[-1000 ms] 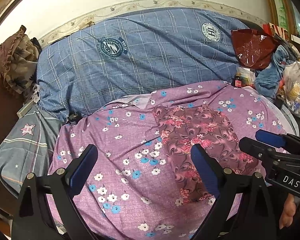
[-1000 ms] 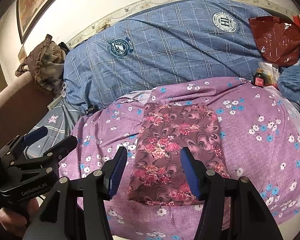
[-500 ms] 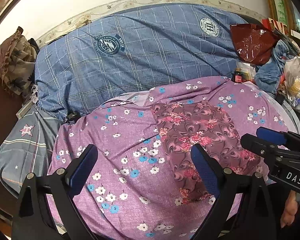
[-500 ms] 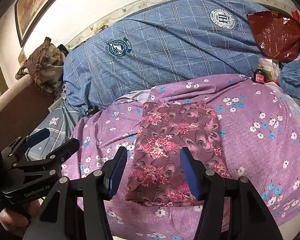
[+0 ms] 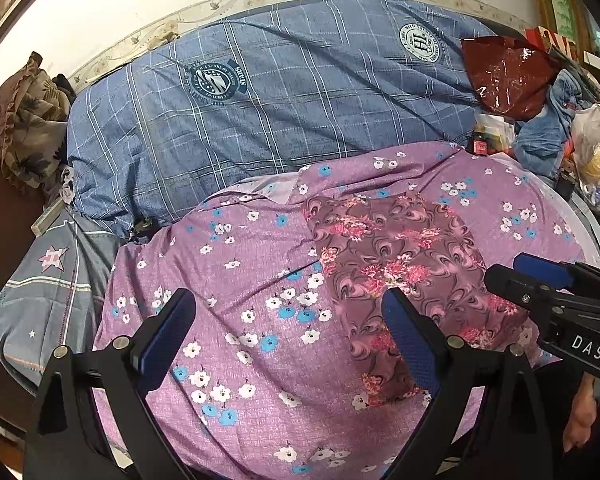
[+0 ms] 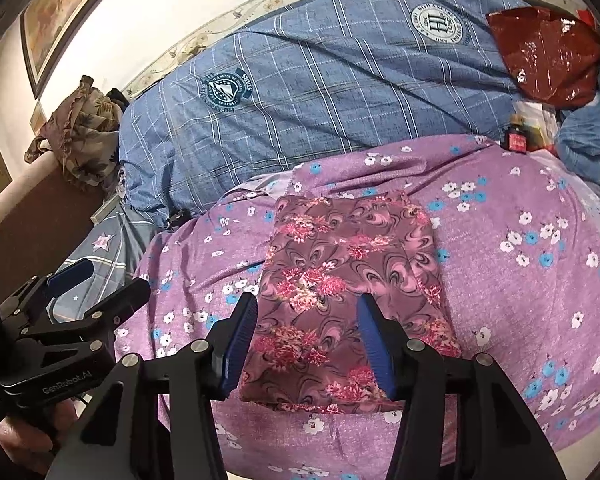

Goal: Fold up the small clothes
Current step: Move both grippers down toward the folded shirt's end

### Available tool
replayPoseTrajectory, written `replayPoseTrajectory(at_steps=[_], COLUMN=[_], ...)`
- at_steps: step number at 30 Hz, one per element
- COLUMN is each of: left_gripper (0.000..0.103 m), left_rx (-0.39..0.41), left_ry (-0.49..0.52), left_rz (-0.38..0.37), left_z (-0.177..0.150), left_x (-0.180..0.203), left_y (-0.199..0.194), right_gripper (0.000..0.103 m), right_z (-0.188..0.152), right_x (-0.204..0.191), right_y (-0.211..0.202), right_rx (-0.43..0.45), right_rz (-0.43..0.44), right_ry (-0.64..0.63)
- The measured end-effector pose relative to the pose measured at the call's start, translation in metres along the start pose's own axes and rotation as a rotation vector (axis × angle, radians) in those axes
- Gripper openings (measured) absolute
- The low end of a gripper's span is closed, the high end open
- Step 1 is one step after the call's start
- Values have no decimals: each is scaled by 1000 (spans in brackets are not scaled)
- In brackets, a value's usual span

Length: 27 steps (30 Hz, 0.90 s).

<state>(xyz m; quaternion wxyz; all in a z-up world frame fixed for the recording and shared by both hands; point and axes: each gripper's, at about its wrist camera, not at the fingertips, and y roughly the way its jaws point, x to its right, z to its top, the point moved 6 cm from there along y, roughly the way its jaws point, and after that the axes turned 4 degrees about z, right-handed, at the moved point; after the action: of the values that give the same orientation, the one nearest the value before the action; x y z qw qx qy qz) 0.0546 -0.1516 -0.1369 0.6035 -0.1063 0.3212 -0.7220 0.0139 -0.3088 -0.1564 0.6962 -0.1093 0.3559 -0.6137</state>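
Observation:
A folded maroon floral garment (image 6: 348, 280) lies flat on the purple flowered sheet (image 6: 520, 280); in the left wrist view it (image 5: 404, 264) lies right of centre. My right gripper (image 6: 306, 312) is open and empty, hovering over the garment's near half, its blue pads either side of the middle. My left gripper (image 5: 288, 312) is open and empty over bare sheet left of the garment, its right pad (image 5: 404, 332) above the garment's left edge. Each gripper shows in the other's view, the right (image 5: 540, 280) and the left (image 6: 84, 288).
A large blue plaid duvet (image 5: 284, 92) is heaped behind the sheet. A dark red plastic bag (image 6: 548, 52), denim cloth (image 6: 584, 140) and a small red bottle (image 6: 518, 140) sit at the back right. A brown ruffled cloth (image 6: 84, 132) lies far left.
Both grippers have drifted slightly; the garment sits a little higher and closer in both views. Jaws stay open, and the garment has not moved on the sheet.

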Motion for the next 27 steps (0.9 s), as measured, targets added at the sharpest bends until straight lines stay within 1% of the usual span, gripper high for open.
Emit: replayPoseTrajectory(at_steps=[4,7,8,10,14,17,18,19,21,22,23,24,25,26,27], left_gripper=[95,95,95,95,95,95,95,95,95,95,95,95,95,95,95], left_rx=[-22,-76,-106,-171,-284,-376,-417,-470,-522,-524,-509,-486,-454,-417,-392], left_ry=[5,-2,-5,-12,-39,-23,-7,5,-5,-14,-20,-21,-20,-21,-24], left_rz=[-11,-39,-51,-75,-155,-197,-198,-204,-251,-259,-262,-263,-264,-269,-272], left_z=[-3,-12,-18,-30,-54,-75,-84,-95,-104,-103,-97,-89,-79,-66,-56], left_x=[3,7,9,15,32,51,57,63,69,68,66,64,61,59,57], left_y=[9,24,33,49,77,102,112,122,127,127,125,121,117,113,112], right_gripper=[53,53,53,52,50,48,48,48,47,48,48,52,52,53,56], right_z=[-3,-9,-11,-22,-41,-57,-62,-66,-63,-60,-55,-50,-41,-34,-26], right_x=[8,29,35,52,74,90,95,99,99,100,102,104,109,112,115], right_y=[4,15,18,31,49,66,72,74,71,69,65,61,56,53,50], right_rx=[-8,-47,-61,-114,-183,-249,-266,-271,-267,-264,-253,-234,-198,-173,-148], right_rz=[-12,-35,-40,-51,-65,-102,-99,-89,-72,-60,-39,-15,10,20,22], right_ry=[10,67,86,144,221,260,274,285,287,292,305,324,346,354,358])
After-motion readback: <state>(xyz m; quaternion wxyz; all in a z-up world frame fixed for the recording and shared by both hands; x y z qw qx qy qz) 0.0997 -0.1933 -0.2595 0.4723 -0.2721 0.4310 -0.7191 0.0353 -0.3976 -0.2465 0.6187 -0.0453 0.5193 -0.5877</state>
